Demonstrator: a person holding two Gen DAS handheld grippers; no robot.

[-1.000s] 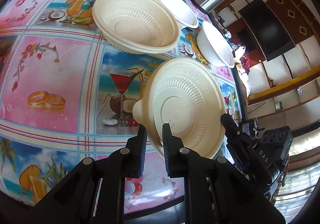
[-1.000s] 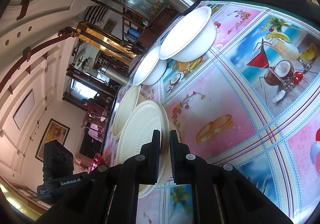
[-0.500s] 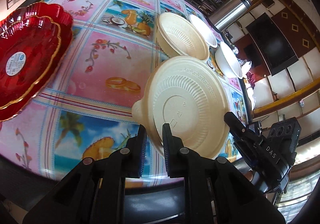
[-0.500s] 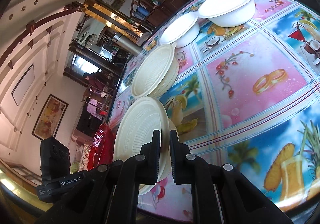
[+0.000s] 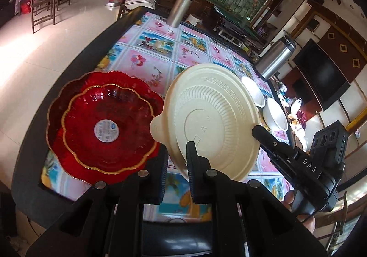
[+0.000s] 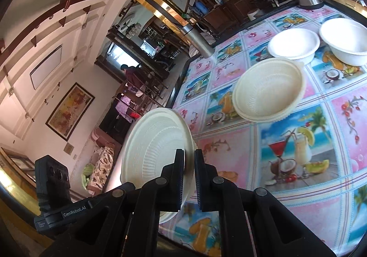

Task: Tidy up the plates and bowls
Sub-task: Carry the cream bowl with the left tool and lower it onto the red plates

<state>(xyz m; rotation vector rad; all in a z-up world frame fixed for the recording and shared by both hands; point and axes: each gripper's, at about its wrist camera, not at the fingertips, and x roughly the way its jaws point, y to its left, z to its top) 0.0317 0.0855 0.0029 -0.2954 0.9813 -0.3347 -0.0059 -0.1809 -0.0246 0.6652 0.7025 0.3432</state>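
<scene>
Both grippers pinch the rim of one cream ribbed bowl (image 5: 213, 119), held tilted in the air above the table's near edge. My left gripper (image 5: 177, 156) is shut on its near rim; the bowl's underside faces this camera. My right gripper (image 6: 188, 160) is shut on the opposite rim, where the bowl's inside (image 6: 156, 149) shows. A second cream bowl (image 6: 268, 89) sits upright on the table. Two white bowls (image 6: 294, 43) (image 6: 346, 41) stand behind it. Two stacked red scalloped plates (image 5: 103, 124) lie at the table's left end.
The table has a bright patterned cloth (image 6: 298, 142) and a dark rim (image 5: 68, 55). Steel flasks stand at the far edge (image 5: 181, 9) and far right (image 5: 275, 57). Chairs and furniture fill the room beyond.
Both grippers have carried the cream bowl back and leftward along the table. The red plates have come into the left wrist view, and the other bowls now look farther away.
</scene>
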